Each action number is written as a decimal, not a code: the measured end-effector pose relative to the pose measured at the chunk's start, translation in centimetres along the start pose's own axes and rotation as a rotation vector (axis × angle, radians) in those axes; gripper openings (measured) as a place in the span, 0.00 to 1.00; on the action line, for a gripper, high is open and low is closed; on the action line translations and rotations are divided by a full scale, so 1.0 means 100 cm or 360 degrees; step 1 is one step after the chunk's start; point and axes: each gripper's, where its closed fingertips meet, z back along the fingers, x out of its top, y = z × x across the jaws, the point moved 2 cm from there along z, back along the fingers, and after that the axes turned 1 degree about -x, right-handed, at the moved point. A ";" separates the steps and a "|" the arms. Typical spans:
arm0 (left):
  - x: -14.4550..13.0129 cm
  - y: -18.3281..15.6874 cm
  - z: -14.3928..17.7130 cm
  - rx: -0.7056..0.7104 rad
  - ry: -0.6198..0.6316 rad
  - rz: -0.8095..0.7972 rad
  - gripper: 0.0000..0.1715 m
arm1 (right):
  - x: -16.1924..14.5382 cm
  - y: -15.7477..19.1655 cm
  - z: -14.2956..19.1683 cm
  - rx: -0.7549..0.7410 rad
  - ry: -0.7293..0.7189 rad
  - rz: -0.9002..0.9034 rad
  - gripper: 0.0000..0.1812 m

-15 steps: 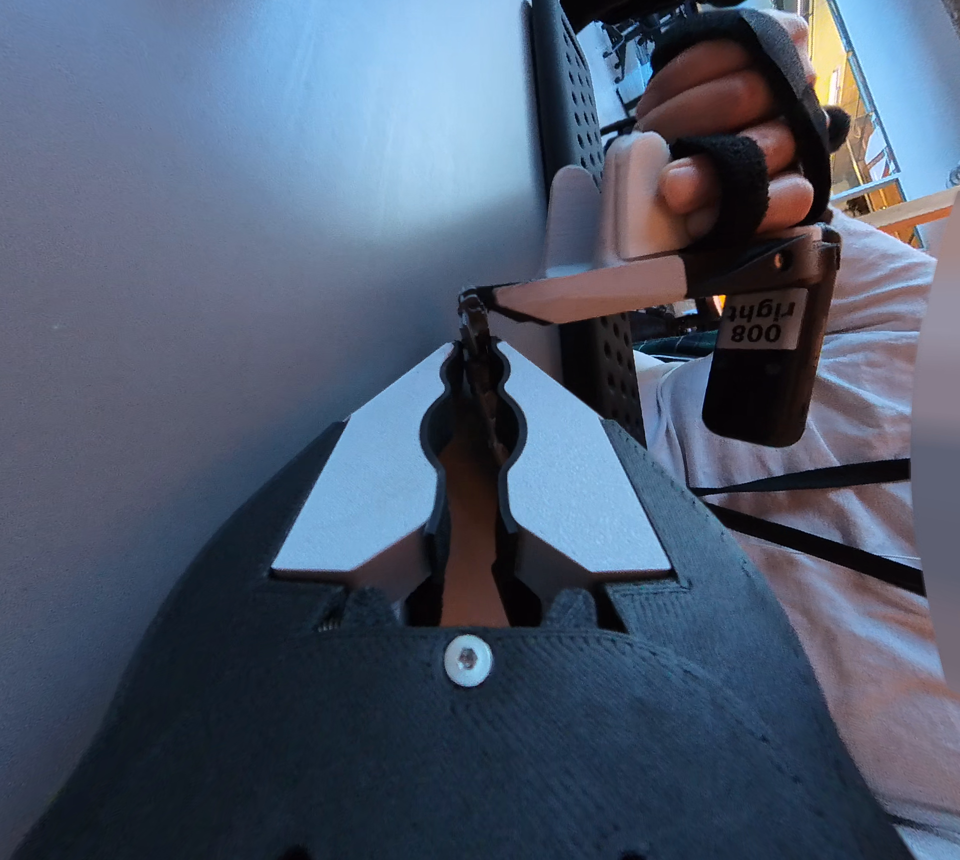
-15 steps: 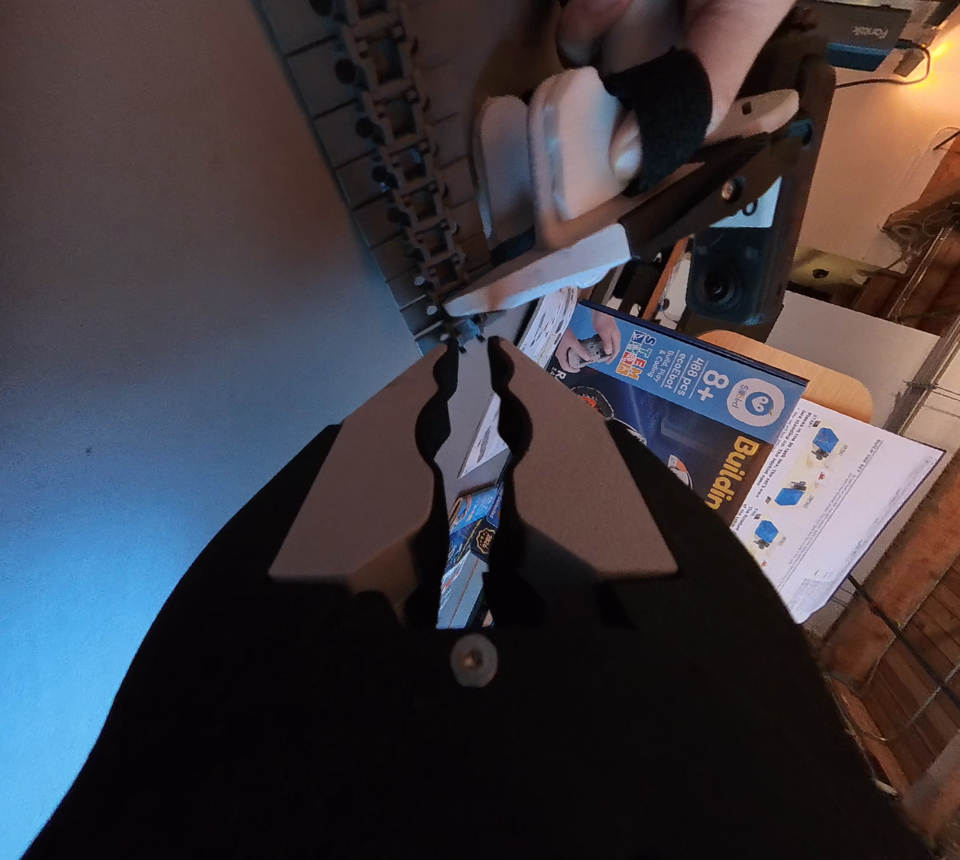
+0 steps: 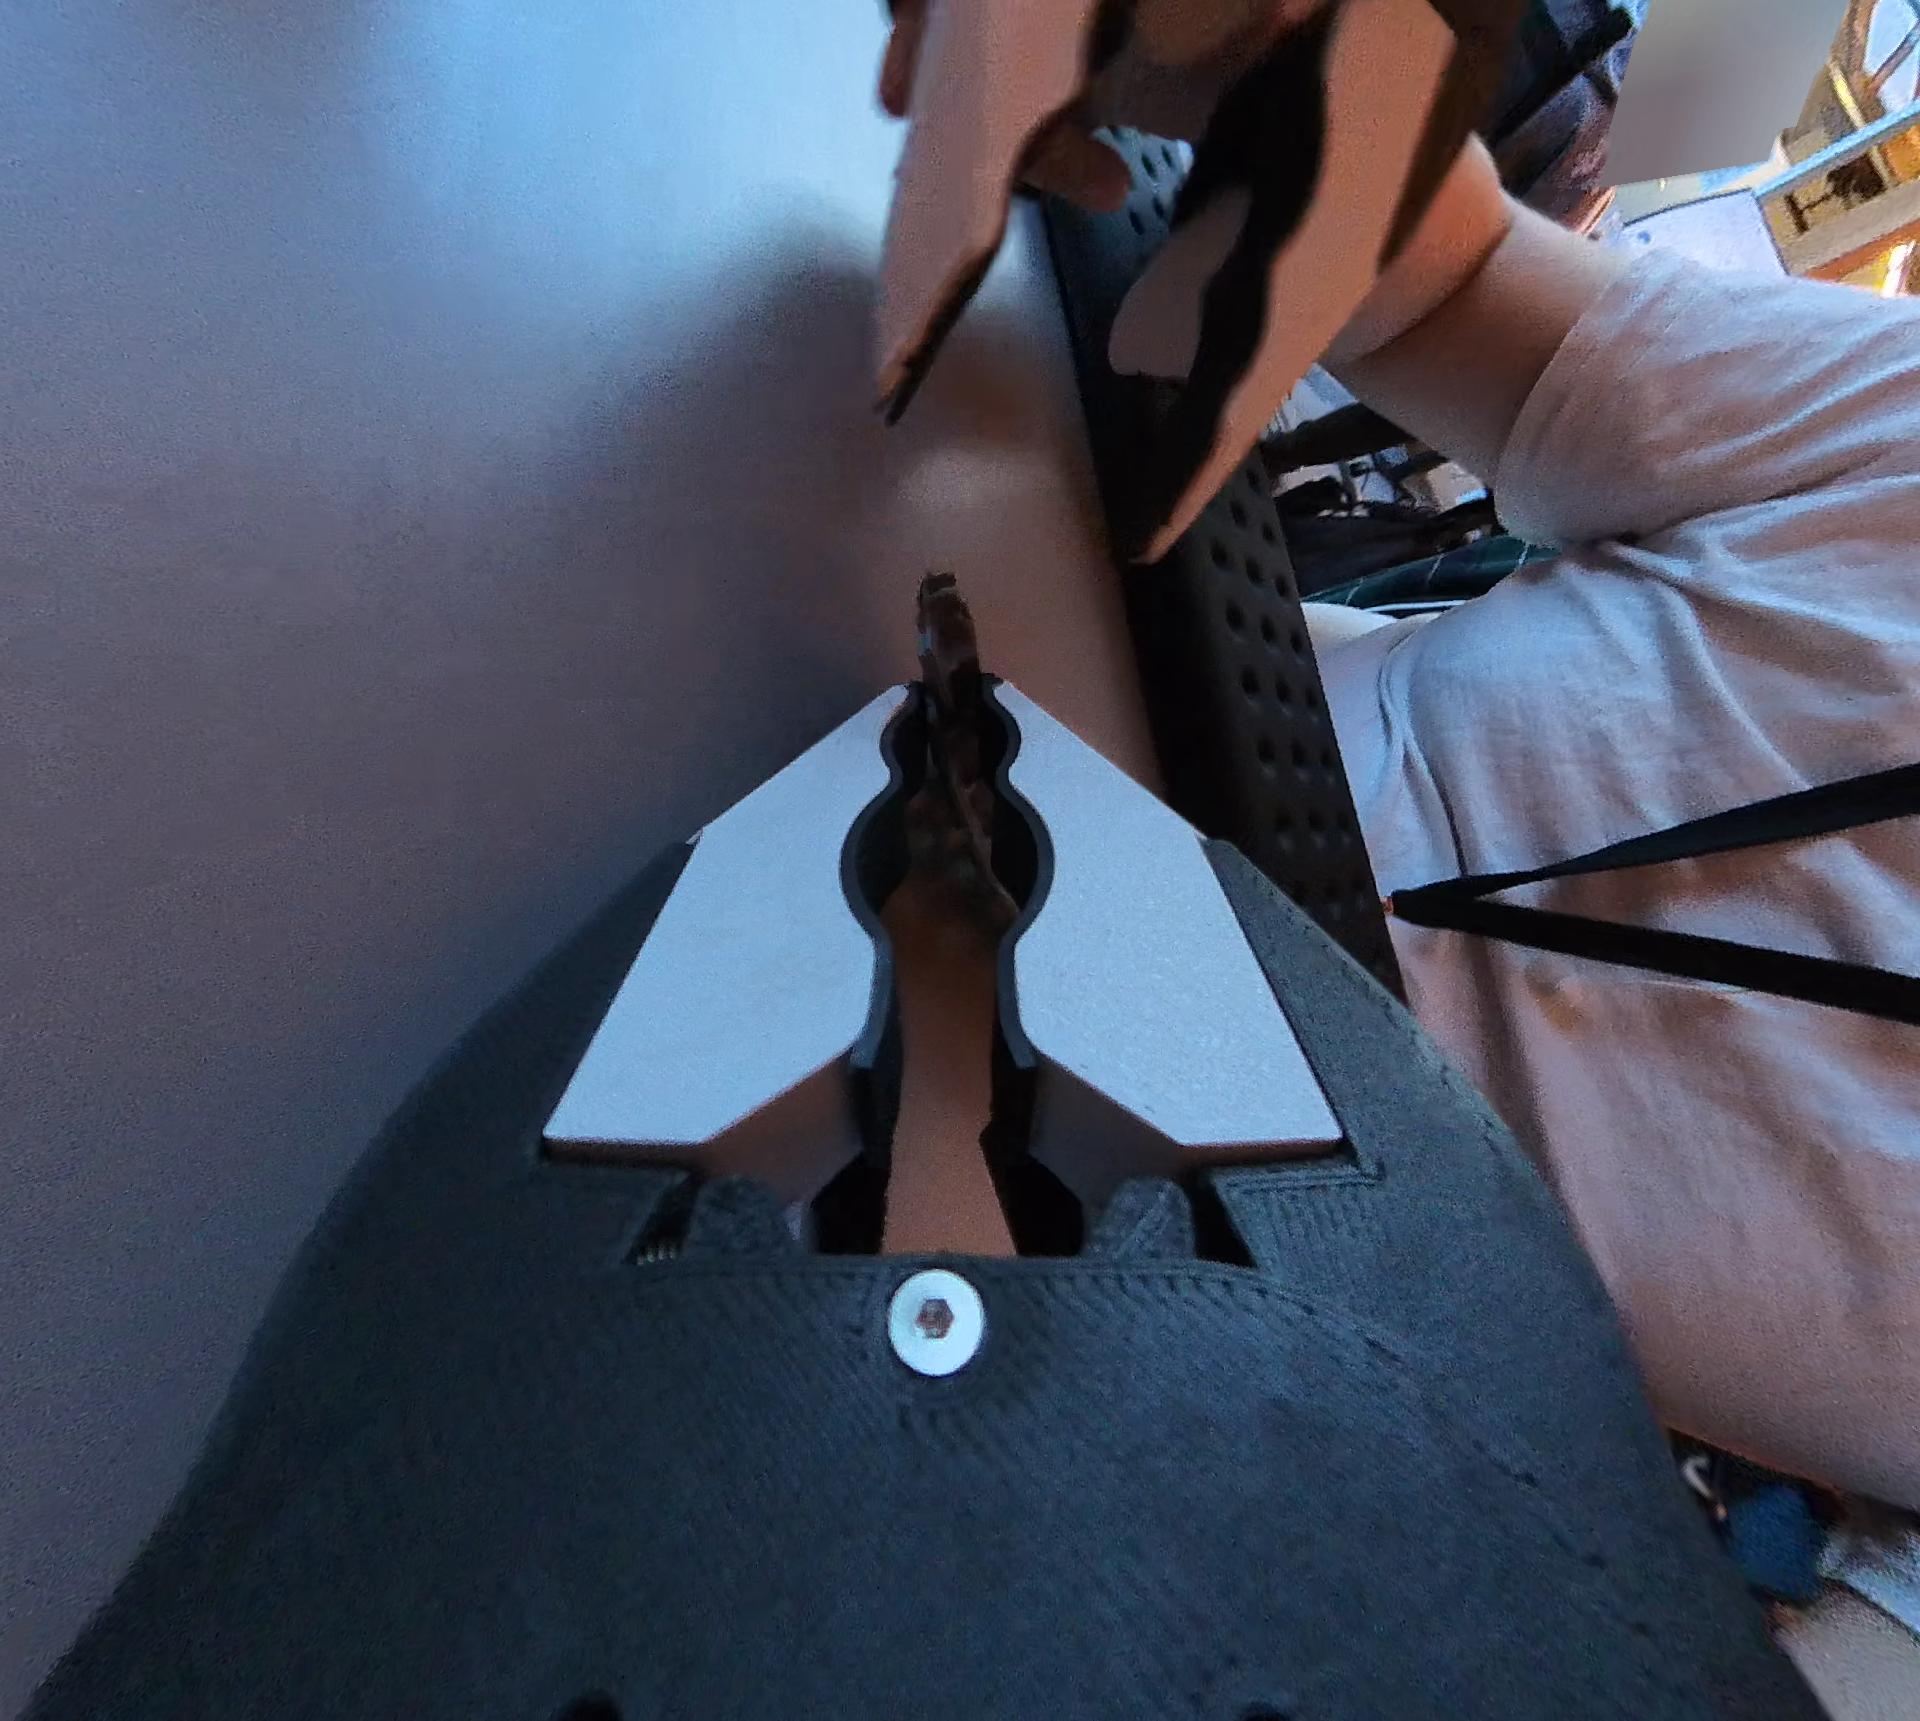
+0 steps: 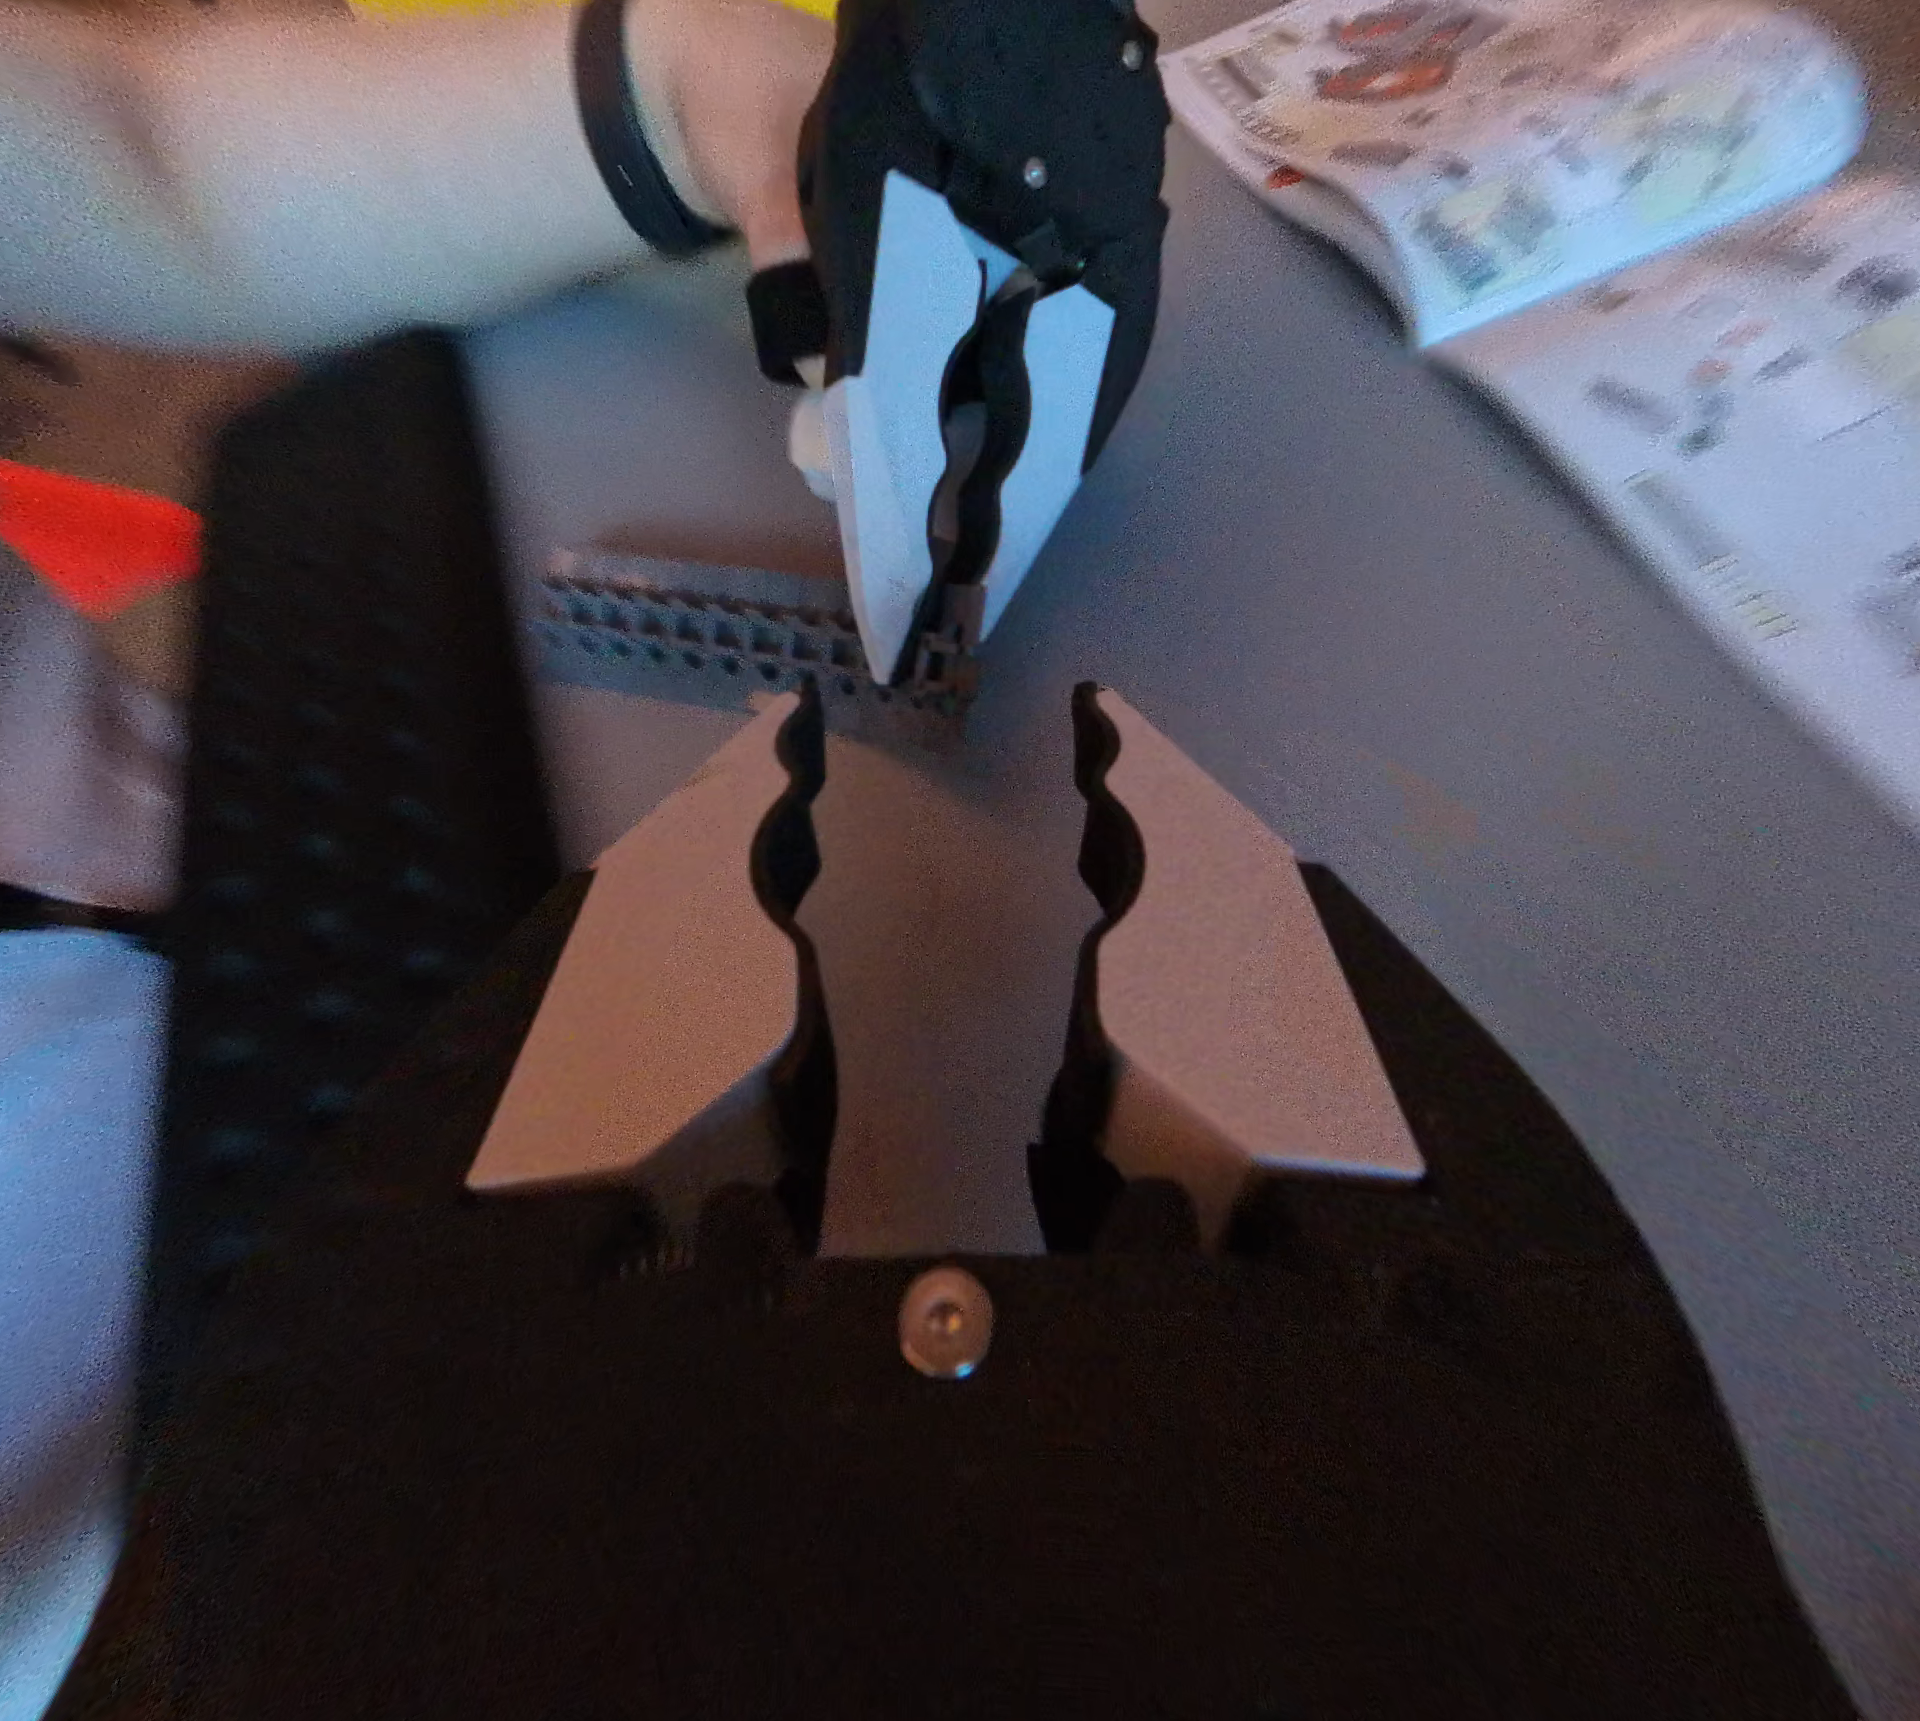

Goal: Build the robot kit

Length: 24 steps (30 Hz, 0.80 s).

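My left gripper (image 3: 951, 695) is shut on a small dark track link (image 3: 940, 622) that sticks out past its tips. In the right wrist view the left gripper (image 4: 930, 643) points down at the grey table (image 4: 1455, 840) and pinches that link (image 4: 951, 679) at the right end of a grey track strip (image 4: 696, 627) lying flat. My right gripper (image 4: 945, 695) is open and empty, just in front of the strip's end. It also shows in the left wrist view (image 3: 1023, 482), above the link with its jaws apart.
A black perforated plate (image 4: 332, 736) lies left of the strip and also shows in the left wrist view (image 3: 1236, 684). An open instruction booklet (image 4: 1558, 133) lies at the far right. A person's arm (image 4: 312, 165) and white shirt (image 3: 1662, 736) are close by. The tips of both grippers are at nearly the same place.
My right gripper has opened, let go of the link and drawn back, and its view has swung round. My left gripper keeps its hold on the link.
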 end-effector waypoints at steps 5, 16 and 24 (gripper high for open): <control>-0.003 -0.003 -0.002 0.0003 0.0030 -0.0072 0.04 | -0.011 0.001 -0.015 0.0353 0.0022 -0.0364 0.23; -0.003 -0.004 -0.003 -0.0001 0.0038 -0.0093 0.04 | -0.013 0.009 -0.032 0.0543 0.0135 -0.0498 0.06; -0.008 -0.004 -0.007 0.0095 0.0096 -0.0213 0.04 | -0.019 0.011 -0.034 0.0510 0.0190 -0.0481 0.04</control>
